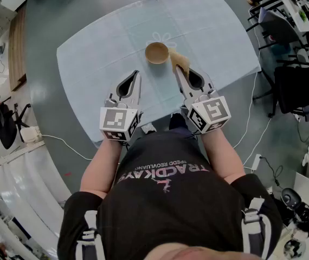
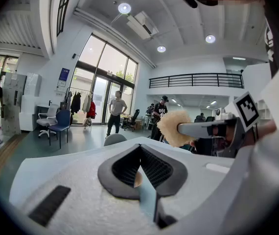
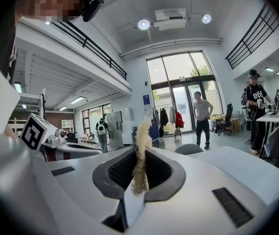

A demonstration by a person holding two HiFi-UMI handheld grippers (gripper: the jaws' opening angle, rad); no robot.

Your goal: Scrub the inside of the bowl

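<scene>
The small round brown bowl [image 1: 156, 53] stands upright and alone on the pale blue tablecloth [image 1: 89, 53]. The right gripper [image 1: 180, 69] has its jaws clamped on a tan fibrous scrubbing pad [image 1: 180, 60], just beside the bowl's rim. The left gripper [image 1: 135, 76] has its jaws together on nothing, near the bowl but apart from it. Probably, if nothing steadies the bowl, the scrubbing could push or tip it.

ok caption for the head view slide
Right gripper clamps a tan scrub pad beside the wooden bowl; left gripper shut
</scene>
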